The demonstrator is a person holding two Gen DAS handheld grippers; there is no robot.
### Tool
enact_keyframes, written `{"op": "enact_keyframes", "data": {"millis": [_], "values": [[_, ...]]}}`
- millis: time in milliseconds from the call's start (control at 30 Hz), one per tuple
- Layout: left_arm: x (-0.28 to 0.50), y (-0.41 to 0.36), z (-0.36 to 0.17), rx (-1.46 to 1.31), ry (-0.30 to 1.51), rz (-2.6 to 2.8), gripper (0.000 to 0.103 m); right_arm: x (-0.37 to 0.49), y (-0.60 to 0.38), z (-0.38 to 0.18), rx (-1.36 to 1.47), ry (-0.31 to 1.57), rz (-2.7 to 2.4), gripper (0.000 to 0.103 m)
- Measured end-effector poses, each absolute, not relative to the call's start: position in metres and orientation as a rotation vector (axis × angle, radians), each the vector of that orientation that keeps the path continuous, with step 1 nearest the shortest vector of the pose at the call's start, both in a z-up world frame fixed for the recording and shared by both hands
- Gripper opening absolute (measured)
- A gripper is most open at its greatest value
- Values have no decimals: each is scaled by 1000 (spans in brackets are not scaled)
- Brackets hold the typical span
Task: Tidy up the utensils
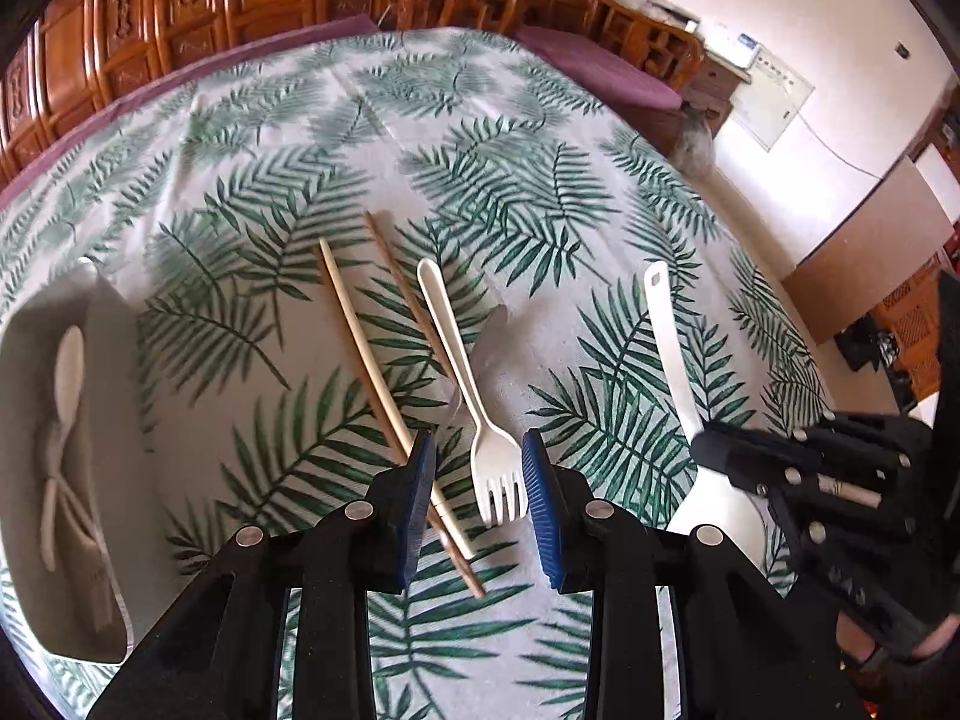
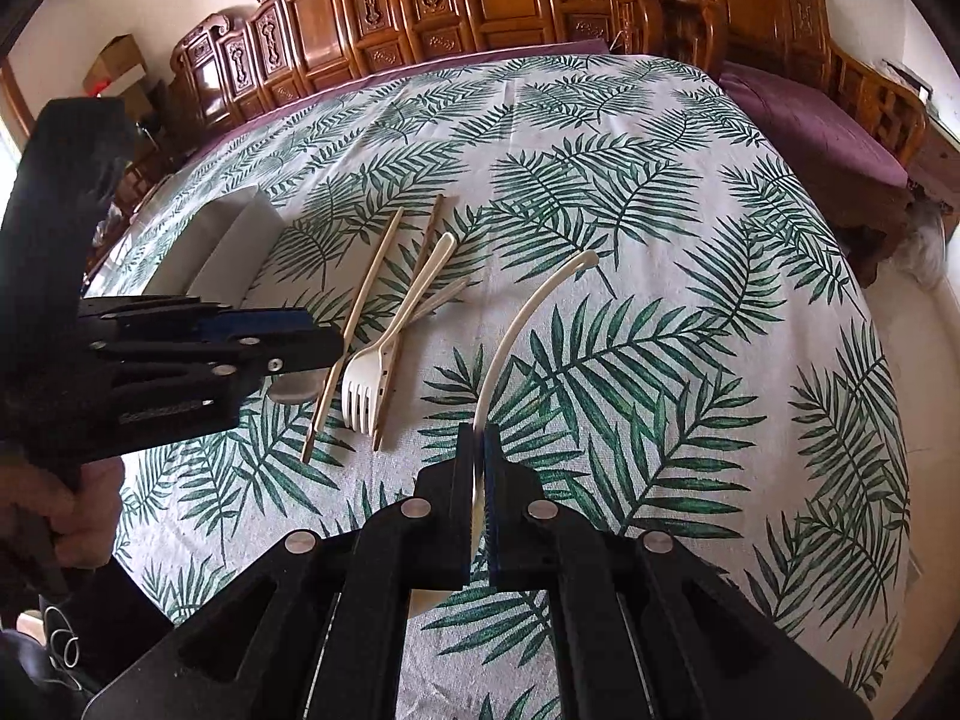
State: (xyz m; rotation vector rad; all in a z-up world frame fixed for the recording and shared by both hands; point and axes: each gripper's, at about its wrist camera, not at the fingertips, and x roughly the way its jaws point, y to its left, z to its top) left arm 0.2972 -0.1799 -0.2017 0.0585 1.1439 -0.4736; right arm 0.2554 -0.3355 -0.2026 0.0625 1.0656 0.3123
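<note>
A white fork (image 1: pixel 465 372) lies on the leaf-print tablecloth (image 1: pixel 300 138), its tines toward me. My left gripper (image 1: pixel 480 450) is open, its blue pads standing either side of the fork's head without pressing it. Left of the fork lie a cream chopstick (image 1: pixel 360 348) and a brown chopstick (image 1: pixel 408 300). My right gripper (image 2: pixel 478 432) is shut on a white spatula (image 2: pixel 528 312), whose handle curves away over the cloth. From the left wrist view, that right gripper (image 1: pixel 702 438) shows at the right edge with the spatula (image 1: pixel 666 330).
A white tray (image 1: pixel 102 312) at the left holds a white spoon (image 1: pixel 66 372) and other white cutlery. A grey shiny utensil (image 2: pixel 294 390) lies partly under the left gripper (image 2: pixel 324 342). Carved wooden chairs (image 2: pixel 480 0) ring the far table edge.
</note>
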Motion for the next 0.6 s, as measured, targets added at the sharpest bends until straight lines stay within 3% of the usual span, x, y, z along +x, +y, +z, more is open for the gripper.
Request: {"op": "enact_keyframes", "data": {"millis": [367, 567, 600], "values": [[317, -197, -223, 69, 1241, -447, 24, 253, -357, -199, 94, 1062, 285, 4], [322, -208, -232, 82, 1274, -432, 17, 253, -361, -194, 90, 1043, 271, 4], [322, -208, -232, 87, 1276, -430, 12, 254, -361, -194, 91, 1045, 270, 4]]}}
